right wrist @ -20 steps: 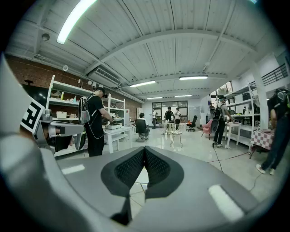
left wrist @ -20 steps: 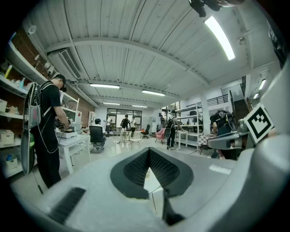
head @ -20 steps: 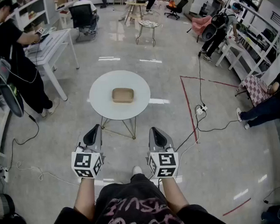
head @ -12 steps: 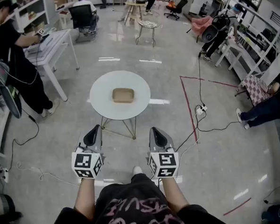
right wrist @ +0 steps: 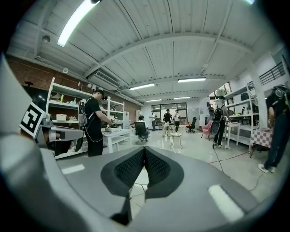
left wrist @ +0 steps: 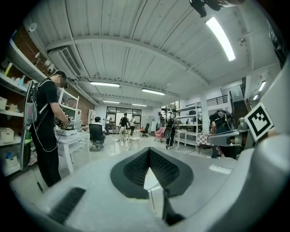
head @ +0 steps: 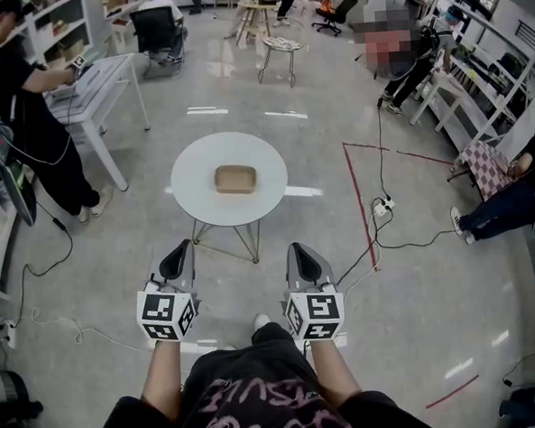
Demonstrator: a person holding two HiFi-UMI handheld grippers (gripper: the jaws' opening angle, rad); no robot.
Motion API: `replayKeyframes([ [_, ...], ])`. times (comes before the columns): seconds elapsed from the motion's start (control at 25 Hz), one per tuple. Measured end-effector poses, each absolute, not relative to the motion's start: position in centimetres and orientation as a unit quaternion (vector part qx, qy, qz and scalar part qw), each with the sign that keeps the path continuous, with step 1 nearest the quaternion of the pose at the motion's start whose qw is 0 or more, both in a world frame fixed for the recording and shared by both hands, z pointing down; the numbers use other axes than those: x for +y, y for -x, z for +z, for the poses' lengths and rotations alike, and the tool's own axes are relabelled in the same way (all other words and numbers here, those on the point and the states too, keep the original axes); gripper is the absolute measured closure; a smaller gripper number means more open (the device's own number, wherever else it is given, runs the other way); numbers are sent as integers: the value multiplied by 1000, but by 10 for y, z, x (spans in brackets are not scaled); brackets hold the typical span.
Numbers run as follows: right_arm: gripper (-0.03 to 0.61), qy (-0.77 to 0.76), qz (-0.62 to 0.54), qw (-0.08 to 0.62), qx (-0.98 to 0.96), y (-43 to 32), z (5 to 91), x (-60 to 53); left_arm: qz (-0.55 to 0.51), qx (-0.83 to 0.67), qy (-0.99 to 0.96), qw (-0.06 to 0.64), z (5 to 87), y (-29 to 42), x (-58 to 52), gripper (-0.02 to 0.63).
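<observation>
head view: left gripper point(head: 177, 252) and right gripper point(head: 304, 252) held side by side in front of the person, both pointing at a round white table point(head: 186, 185) well apart from them across the floor, with a shallow brown tray point(head: 236, 180) lying at its middle. left gripper view: left gripper point(left wrist: 148, 153) jaw tips meeting, nothing between them, a pale sliver of the table point(left wrist: 151, 180) showing below the tips. right gripper view: right gripper point(right wrist: 144, 151) tips likewise pressed together and empty; judged, an approach goes best with both grippers level, the tray centred between them, jaws parted only once near the table.
</observation>
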State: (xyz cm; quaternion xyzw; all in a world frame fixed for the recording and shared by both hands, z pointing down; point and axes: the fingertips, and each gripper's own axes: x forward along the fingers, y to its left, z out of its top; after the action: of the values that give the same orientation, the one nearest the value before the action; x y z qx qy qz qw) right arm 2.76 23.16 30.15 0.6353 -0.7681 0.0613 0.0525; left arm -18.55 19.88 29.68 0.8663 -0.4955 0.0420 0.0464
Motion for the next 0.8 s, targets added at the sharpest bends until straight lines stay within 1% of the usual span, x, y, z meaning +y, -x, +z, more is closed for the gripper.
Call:
replayKeyframes([
  [0.2, 572, -632, 65, 60, -770, -25, 311, 234, 48, -489, -869, 55, 309, 185, 199, 617],
  [0.44, 572, -631, 67, 60, -770, -27, 320, 228, 55, -484, -872, 49, 312, 186, 190, 617],
  [0.8, 571, -642, 78, 60, -761, -45, 328, 202, 70, -474, -876, 48, 318, 172, 162, 617],
])
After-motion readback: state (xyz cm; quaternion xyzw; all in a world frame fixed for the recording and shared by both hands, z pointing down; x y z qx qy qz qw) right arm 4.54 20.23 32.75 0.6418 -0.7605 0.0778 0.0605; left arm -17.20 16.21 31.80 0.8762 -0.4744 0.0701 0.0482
